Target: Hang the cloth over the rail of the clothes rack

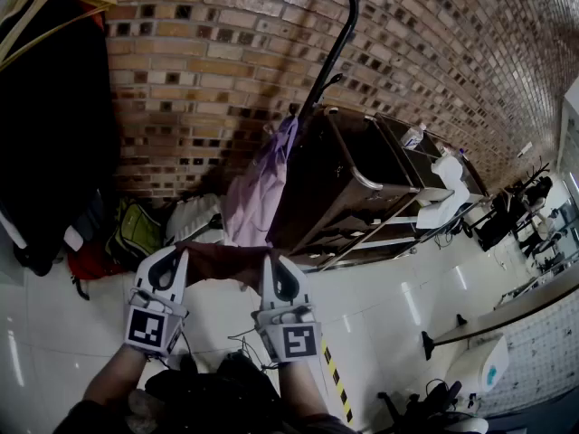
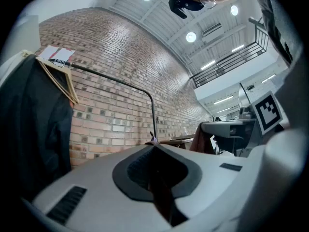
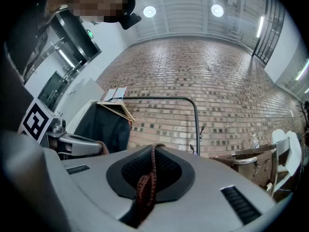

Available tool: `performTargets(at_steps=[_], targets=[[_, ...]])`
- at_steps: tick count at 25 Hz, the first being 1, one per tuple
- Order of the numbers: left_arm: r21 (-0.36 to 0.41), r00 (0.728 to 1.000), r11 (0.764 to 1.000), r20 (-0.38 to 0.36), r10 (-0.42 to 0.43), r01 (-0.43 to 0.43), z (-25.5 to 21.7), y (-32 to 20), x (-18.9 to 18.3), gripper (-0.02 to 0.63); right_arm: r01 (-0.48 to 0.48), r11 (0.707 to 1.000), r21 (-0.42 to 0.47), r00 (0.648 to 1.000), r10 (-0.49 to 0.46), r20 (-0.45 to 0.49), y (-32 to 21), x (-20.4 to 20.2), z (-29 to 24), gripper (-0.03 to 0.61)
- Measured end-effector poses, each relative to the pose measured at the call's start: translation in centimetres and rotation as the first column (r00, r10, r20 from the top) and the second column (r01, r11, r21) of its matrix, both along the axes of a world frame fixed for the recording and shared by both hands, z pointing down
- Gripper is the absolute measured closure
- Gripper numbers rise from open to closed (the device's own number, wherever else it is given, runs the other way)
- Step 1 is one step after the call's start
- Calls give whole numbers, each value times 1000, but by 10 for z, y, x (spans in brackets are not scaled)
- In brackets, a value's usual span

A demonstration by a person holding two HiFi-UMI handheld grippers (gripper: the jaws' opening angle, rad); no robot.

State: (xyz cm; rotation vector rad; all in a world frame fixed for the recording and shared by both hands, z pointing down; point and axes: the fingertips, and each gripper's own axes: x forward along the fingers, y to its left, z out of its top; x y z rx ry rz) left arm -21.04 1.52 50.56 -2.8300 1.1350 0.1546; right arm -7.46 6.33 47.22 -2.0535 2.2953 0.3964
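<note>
- Maroon cloth [image 1: 223,262] is stretched as a short band between the left gripper [image 1: 177,254] and the right gripper [image 1: 270,259], low in front of the person and well apart from the rail [image 1: 336,42].
- Both sets of fingers are nearly closed and pinch fabric. In the left gripper view a dark fold of the cloth [image 2: 162,193] runs down the slot between them. In the right gripper view its reddish, cord-like edge [image 3: 145,186] is clamped the same way.
- Judged from this, the step in hand is the carry: the cloth is gripped at two points and spread, but not yet draped.
- The next move calls for raising both grippers together, keeping the band taut, passing it above the rail [image 3: 154,98] and lowering it on the far side so that the fabric falls on both sides.
- The bare stretch between the wooden hanger [image 3: 116,111] with its dark garment [image 3: 104,127] and the bend of the rail looks like the place to aim for. A purple garment [image 1: 257,191] hangs near the rack's upright in the head view.
- Pose: the grippers sit side by side and level, fingers pointing away from the person toward the brick wall [image 1: 199,70], marker cubes turned up to the head camera, forearms close together below.
- Both gripper views take in wall and ceiling, so the fingers seem tilted upward.
</note>
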Motion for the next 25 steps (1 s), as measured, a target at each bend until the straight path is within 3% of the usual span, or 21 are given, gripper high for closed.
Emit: performTargets(at_steps=[8, 25], targets=[[12, 998, 998, 6, 68, -68, -9, -17, 60, 581, -37, 999, 17, 999, 37, 4, -12, 53, -6, 558], [45, 985, 984, 11, 172, -173, -48, -138, 283, 581, -26, 998, 65, 999, 23, 45, -141, 245, -35, 558]])
